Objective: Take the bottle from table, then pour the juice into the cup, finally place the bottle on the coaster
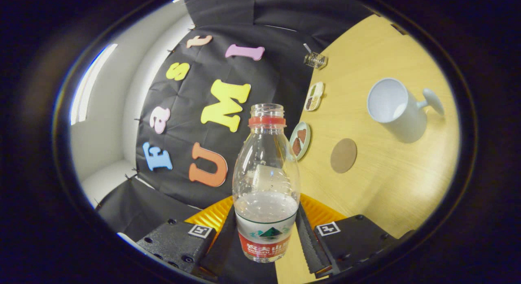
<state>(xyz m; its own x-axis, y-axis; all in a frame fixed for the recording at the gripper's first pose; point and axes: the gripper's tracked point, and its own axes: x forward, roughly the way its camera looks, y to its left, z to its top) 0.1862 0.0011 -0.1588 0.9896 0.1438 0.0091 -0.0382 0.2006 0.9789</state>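
Though gripped, bottle base hidden.

The bottle is clear plastic with a red ring at its neck and a label banded white above and red below, bearing a small green mountain shape. The cup is plain white. The coaster is a flat brown. The desk is pale yellow wood with a faint grain. A small plate has a pale green rim and holds dark brown pieces.
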